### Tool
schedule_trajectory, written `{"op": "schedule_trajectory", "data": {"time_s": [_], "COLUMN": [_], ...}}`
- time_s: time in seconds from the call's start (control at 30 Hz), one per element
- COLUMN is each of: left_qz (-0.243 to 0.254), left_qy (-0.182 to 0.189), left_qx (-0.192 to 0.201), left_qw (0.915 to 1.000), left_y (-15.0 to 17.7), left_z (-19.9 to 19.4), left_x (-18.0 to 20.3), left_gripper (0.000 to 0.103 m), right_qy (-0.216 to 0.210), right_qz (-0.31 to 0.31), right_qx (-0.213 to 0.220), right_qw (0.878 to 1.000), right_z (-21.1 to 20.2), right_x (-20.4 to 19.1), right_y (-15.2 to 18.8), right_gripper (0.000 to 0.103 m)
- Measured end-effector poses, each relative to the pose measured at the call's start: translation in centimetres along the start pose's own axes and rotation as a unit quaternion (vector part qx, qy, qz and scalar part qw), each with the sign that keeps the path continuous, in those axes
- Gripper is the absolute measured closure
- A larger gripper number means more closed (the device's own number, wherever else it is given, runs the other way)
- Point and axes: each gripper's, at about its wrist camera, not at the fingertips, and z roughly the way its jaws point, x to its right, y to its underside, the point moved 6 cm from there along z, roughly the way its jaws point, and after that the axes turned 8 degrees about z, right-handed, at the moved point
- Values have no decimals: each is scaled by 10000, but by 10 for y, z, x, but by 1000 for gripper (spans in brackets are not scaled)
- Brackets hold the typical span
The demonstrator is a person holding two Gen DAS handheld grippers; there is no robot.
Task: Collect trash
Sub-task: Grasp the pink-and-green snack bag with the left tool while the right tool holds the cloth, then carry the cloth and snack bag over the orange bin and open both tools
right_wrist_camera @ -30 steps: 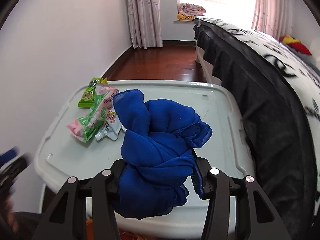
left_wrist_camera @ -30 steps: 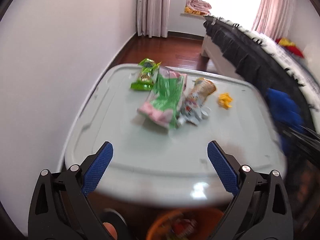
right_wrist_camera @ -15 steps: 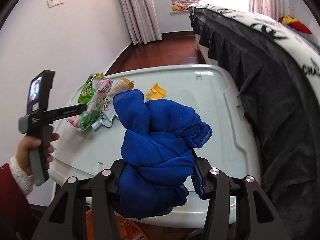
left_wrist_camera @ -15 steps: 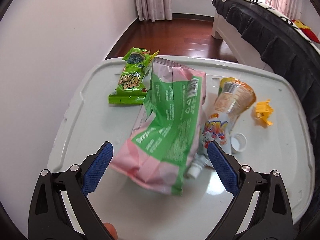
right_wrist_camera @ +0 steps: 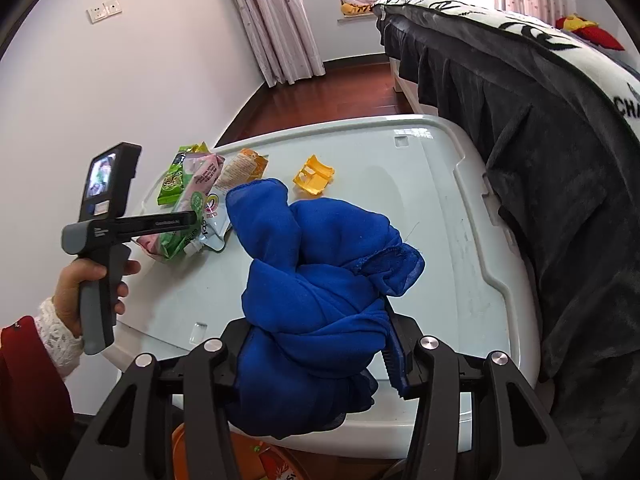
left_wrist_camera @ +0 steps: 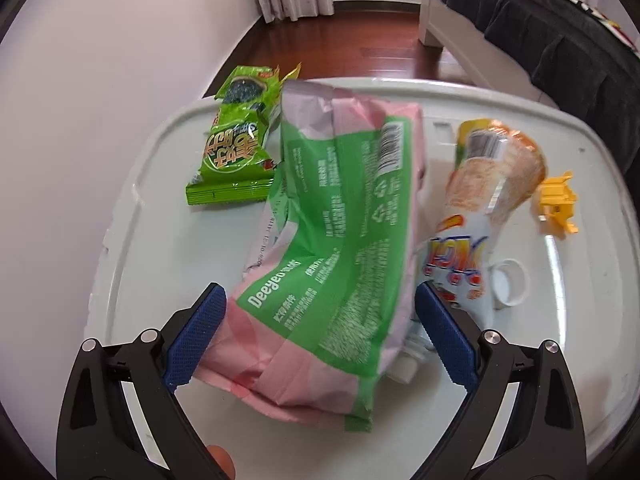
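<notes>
A: Left gripper (left_wrist_camera: 320, 338), quick. What's your state?

B: Your jaws stand wide apart, blue pads (left_wrist_camera: 196, 340) on either side of the near end of the pink-and-green wrapper (left_wrist_camera: 340, 248). Left pad looks right at the wrapper's edge; can't tell if it touches. Nothing clamped.

A: What else is ahead of it?

B: Green snack packet (left_wrist_camera: 236, 152) ahead and to the left, partly tucked under the wrapper. Orange-and-white pouch (left_wrist_camera: 480, 216) just right of the wrapper, its spout end beside your right pad. White cap (left_wrist_camera: 508, 282) right of the pouch, touching or nearly. Yellow plastic piece (left_wrist_camera: 556, 204) farther right, apart from the pouch. All sit on the white bin lid (left_wrist_camera: 160, 200).

A: Right gripper (right_wrist_camera: 316, 354)?

B: Your jaws are closed on a bunched blue cloth (right_wrist_camera: 320, 280); it fills the gap and bulges above the fingers. It hangs over the lid's near edge. The trash pile is ahead and to the left of it, with your left hand (right_wrist_camera: 86, 284) holding the other gripper there. Orange bucket (right_wrist_camera: 188, 446) shows below, under the lid edge.
</notes>
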Motion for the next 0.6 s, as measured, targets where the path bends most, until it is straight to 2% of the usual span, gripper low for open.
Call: {"op": "schedule_trajectory", "data": {"time_s": [0.07,0.1,0.13,0.17,0.2,0.23,0.3,0.33,0.4,0.5,0.6], "left_qz": [35,-4,-132,-308,-398,-440,-422,-388,-526,-586,-658], "left_qy": [-83,-99,-37,85,121,149,107,56,179,231,255], "left_qx": [-42,-51,-13,73,87,72,129,179,242,349,528], "left_qw": [10000,9999,9999,9995,9991,9989,9990,9991,9982,9974,9961], "left_y": [0,0,1,1,1,2,2,2,2,1,3], "left_z": [6,8,8,8,8,9,7,5,1,-11,-32], "left_x": [0,-2,-4,-7,-10,-12,-13,-13,-16,-19,-28], "left_gripper": [12,20,23,35,41,43,56,59,67,74,75], "right_qy": [-7,8,6,0,-7,-14,-39,-46,-78,-132,-186], "right_qz": [8,15,23,42,58,58,31,28,12,4,-17], "right_qx": [-12,-6,-14,-16,-22,-35,-42,-44,-33,6,74], "right_qw": [10000,10000,10000,10000,10000,10000,10000,10000,10000,9999,9998], "right_z": [1,1,1,2,2,3,3,3,2,-1,-7], "right_x": [1,2,3,4,4,4,3,2,1,-2,-6], "right_y": [0,0,1,1,1,1,2,2,2,2,1], "right_gripper": [53,53,53,53,53,53,53,53,53,53,53]}}
